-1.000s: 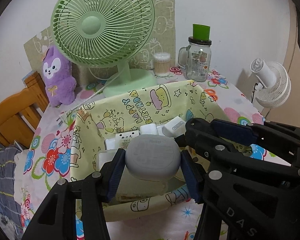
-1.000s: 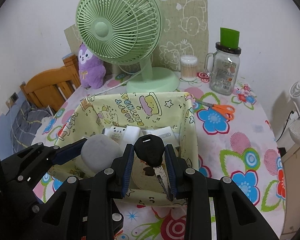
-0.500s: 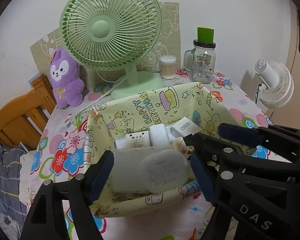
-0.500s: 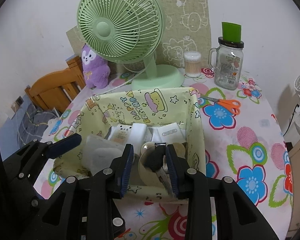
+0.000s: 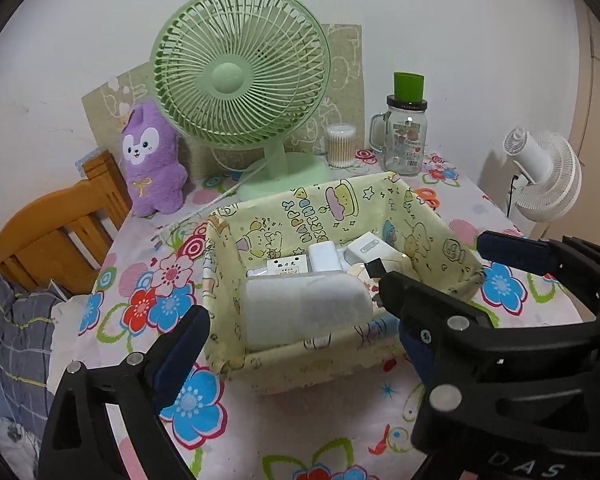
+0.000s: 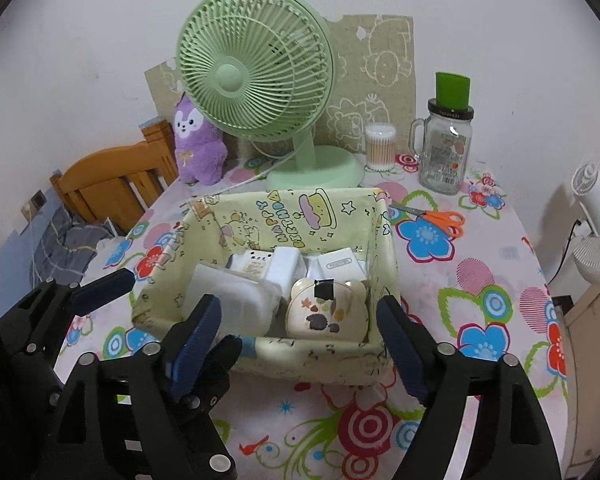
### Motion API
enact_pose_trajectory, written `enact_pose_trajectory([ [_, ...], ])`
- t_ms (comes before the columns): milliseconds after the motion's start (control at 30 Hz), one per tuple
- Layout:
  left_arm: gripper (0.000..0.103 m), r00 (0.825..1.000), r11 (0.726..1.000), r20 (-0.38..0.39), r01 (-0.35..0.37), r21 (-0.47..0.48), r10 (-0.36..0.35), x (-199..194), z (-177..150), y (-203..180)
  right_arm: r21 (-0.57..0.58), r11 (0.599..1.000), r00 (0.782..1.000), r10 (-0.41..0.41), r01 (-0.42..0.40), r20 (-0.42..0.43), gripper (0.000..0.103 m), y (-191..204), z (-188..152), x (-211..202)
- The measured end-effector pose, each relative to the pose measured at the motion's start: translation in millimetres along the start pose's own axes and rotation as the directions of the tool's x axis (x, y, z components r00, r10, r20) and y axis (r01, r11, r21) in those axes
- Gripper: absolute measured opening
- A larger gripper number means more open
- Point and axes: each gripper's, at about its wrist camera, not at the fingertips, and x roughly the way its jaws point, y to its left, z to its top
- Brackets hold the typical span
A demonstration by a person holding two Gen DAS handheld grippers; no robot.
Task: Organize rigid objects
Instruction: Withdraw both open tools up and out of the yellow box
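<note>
Both sets of tongs are spread with nothing between the pads, their jaws having just been opening: the left gripper (image 5: 296, 344) and the right gripper (image 6: 300, 336) are held over the near wall of the fabric basket (image 6: 320, 364), at the tabletop's near edge. The white case (image 5: 304, 308) and the black key (image 6: 323, 290) lie inside. A pad could snag the soft near wall, by which the basket might be tipped.
</note>
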Motion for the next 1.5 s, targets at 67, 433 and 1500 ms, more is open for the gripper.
enact_pose_trajectory([
  [67,0.099,1.0,1.0,0.008,-0.003,-0.012,0.003,-7,-2,1,0.0,1.0,1.0,-0.006,0.006,0.008,0.089,1,-2,-5],
  [433,0.103,1.0,0.999,0.026,0.001,-0.041,0.0,-33,-18,0,-0.019,0.998,0.997,-0.066,0.067,0.039,0.096,9,-17,-35],
  [1500,0.103,1.0,0.992,0.023,0.012,-0.122,-0.009,-90,-84,-26,-0.022,0.994,0.993,-0.105,0.107,0.059,0.096,19,-89,-99],
])
